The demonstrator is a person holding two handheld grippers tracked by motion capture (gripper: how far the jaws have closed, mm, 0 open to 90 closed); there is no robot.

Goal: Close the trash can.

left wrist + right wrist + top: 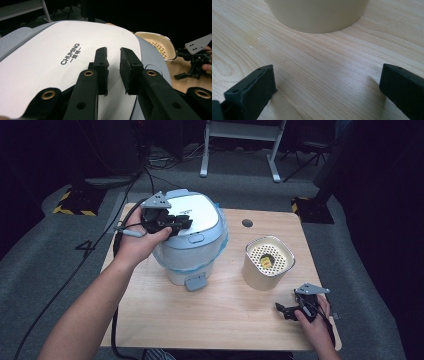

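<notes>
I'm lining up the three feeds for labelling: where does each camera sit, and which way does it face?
High view: above the person's side, facing forward and down on the table; both forearms, left gripper on the rice cooker.
Left gripper view: rides the left gripper, looks across the cooker lid; nearly closed jaws.
Right gripper view: rides the right gripper, low over the wood; wide jaws.
Shared: the cream steamer pot.

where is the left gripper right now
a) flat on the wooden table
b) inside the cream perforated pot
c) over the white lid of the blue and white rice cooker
c: the left gripper has its narrowly parted jaws above the cooker's white lid, nothing between them.
</notes>
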